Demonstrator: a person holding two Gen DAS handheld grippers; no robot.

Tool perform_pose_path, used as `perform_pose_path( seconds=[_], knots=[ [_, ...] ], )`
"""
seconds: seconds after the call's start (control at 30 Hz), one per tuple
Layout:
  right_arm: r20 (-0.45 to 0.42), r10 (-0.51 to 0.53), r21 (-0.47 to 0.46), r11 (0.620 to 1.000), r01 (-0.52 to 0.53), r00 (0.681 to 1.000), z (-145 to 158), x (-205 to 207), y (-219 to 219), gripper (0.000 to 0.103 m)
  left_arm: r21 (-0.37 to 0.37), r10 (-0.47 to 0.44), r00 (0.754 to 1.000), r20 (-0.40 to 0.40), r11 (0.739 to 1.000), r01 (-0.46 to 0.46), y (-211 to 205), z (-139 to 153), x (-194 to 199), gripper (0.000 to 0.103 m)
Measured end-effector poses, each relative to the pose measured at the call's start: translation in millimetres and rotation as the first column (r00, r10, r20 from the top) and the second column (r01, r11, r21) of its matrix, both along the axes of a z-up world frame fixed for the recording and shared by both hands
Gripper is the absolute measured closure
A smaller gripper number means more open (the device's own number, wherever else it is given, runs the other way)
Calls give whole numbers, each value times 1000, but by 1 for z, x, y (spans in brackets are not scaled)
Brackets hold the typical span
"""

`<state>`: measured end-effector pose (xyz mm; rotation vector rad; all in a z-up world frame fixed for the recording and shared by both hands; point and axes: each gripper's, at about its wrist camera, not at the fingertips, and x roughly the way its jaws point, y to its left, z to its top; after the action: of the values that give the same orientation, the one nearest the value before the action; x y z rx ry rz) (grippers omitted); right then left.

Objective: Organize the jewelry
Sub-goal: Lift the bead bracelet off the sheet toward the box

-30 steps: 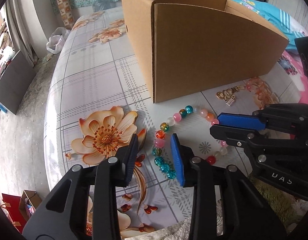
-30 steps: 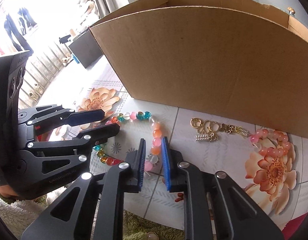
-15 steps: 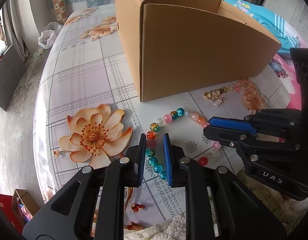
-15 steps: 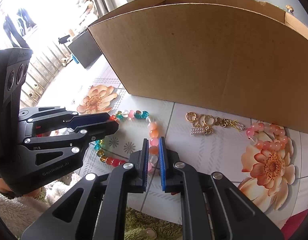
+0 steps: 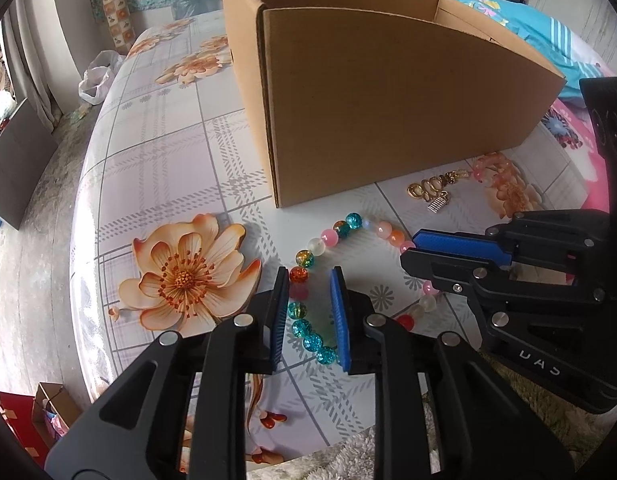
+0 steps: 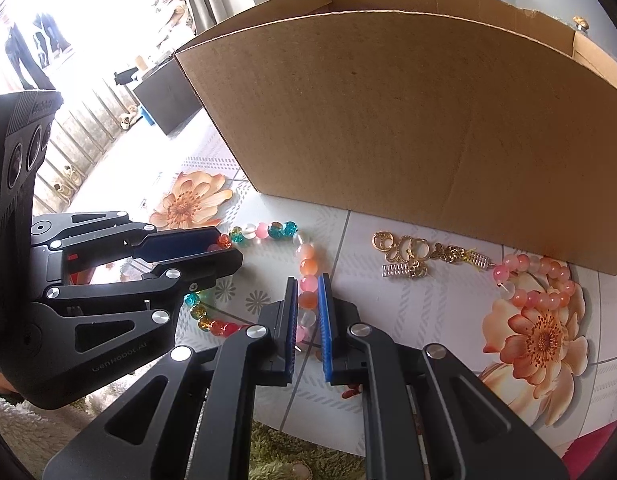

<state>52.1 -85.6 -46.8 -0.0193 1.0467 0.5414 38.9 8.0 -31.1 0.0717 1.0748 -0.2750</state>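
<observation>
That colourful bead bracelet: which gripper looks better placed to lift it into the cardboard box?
Probably the right gripper: its pads pinch the multicoloured glass-bead bracelet on its pink and orange beads. The left gripper is opening, its pads apart from the teal beads between them. The open brown cardboard box stands just behind.

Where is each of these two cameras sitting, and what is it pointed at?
Left wrist view: sits on the left gripper, looking down along its fingers at the multicolored bead bracelet; the right gripper reaches in from the right.
Right wrist view: sits on the right gripper, aimed at the same bracelet; the left gripper shows at left.
Shared: bracelet, cardboard box, gold charm chain, flowered tablecloth.
</observation>
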Motion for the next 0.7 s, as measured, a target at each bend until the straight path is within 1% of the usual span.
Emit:
perform_pose_path(
  seconds=[0.43, 0.7],
  knots=[
    [-13, -2, 9, 1000, 2, 1000, 0, 6, -3, 92, 2, 5, 1000, -1, 1000, -5, -1, 1, 1, 83],
    [-5, 1, 3, 1000, -1, 1000, -1, 6, -4, 92, 4, 3, 1000, 0, 1000, -3, -1, 1, 1, 83]
  ],
)
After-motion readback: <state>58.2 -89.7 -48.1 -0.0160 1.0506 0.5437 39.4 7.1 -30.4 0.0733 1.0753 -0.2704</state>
